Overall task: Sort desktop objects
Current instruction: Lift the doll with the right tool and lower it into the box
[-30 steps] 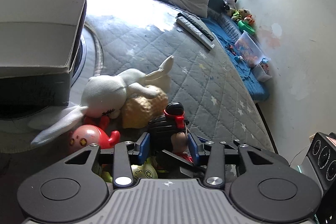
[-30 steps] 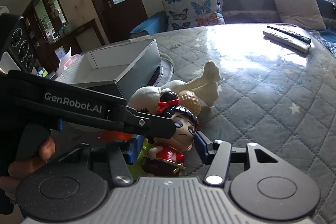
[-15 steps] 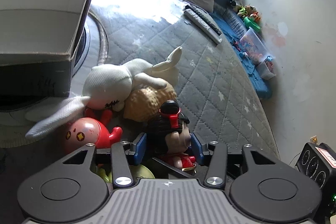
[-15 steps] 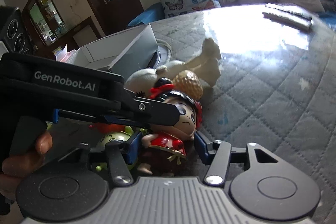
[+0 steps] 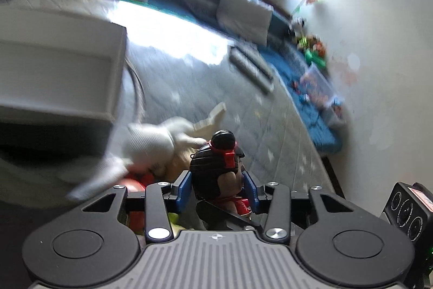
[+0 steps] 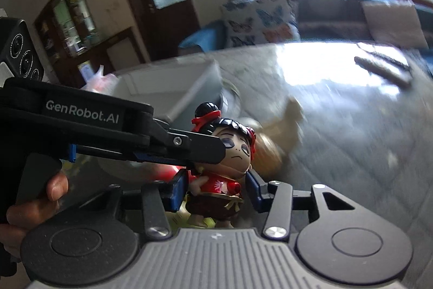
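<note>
A small doll figure point(image 5: 216, 167) with black hair, a red headband and a red top is held in the air between both grippers. My left gripper point(image 5: 216, 187) is shut on its head from the sides. My right gripper point(image 6: 215, 187) is shut on its body point(image 6: 216, 188). The left gripper's fingers point(image 6: 189, 146) cross in front of the doll's face in the right wrist view. A white plush rabbit point(image 5: 151, 142), a tan plush point(image 6: 266, 151) and a red toy point(image 5: 135, 180) lie on the table below.
An open white box point(image 5: 54, 77) stands at the left on the grey quilted table cover point(image 5: 270, 132). Two remote controls point(image 5: 251, 67) lie at the far side. A sofa with cushions point(image 5: 243, 15) runs behind the table.
Both grippers have lifted the doll off the table, and the toy pile has dropped lower in view. Both views now blur with motion.
</note>
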Demonstrator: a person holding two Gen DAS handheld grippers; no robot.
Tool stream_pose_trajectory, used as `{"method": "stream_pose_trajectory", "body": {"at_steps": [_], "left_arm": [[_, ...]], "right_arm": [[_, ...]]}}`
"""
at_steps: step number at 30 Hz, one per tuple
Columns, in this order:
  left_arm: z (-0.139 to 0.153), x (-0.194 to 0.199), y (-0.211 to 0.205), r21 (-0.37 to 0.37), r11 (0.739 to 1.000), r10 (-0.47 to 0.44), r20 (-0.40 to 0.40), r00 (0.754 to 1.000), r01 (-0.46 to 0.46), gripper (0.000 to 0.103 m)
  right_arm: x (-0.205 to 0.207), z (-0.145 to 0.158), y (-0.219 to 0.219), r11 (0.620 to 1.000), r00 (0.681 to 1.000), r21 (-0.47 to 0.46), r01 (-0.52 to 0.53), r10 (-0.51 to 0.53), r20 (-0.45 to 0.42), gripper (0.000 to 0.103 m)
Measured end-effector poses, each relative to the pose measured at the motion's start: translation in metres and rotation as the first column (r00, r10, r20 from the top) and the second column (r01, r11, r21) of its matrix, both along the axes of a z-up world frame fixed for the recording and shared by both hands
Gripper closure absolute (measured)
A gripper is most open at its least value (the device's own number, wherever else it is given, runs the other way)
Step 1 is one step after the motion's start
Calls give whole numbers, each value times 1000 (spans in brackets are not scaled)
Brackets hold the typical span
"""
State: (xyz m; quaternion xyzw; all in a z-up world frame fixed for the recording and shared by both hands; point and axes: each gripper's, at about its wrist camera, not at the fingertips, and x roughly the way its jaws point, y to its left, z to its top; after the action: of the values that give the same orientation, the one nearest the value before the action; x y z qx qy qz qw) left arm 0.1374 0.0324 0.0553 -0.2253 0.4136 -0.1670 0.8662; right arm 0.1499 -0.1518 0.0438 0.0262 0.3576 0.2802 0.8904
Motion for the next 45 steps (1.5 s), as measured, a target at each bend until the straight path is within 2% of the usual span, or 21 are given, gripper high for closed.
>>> {"method": "stream_pose_trajectory", "body": {"at_steps": [9, 15, 21, 27, 33, 45], "left_arm": [[29, 10, 73, -28, 985, 170, 79, 982, -168, 58], [23, 46, 129, -81, 961, 269, 47, 962, -265, 58], [-7, 90, 168, -118, 945, 302, -33, 953, -303, 58], [-40, 125, 184, -143, 937, 303, -127, 944, -320, 59], [-56, 139, 188, -138, 935, 300, -178, 937, -326, 59], [-47, 127, 192, -105, 940, 310, -144, 940, -326, 59]], "right_arm": [[33, 34, 72, 985, 980, -51, -167, 171, 101, 59], [73, 38, 128, 962, 959, -88, -257, 265, 100, 59], [117, 21, 169, 945, 952, -137, -298, 305, 35, 61], [143, -6, 191, 928, 951, -210, -308, 307, -34, 62], [148, -29, 205, 905, 948, -286, -316, 310, -66, 63], [149, -33, 209, 904, 951, -299, -306, 305, -52, 61]]}}
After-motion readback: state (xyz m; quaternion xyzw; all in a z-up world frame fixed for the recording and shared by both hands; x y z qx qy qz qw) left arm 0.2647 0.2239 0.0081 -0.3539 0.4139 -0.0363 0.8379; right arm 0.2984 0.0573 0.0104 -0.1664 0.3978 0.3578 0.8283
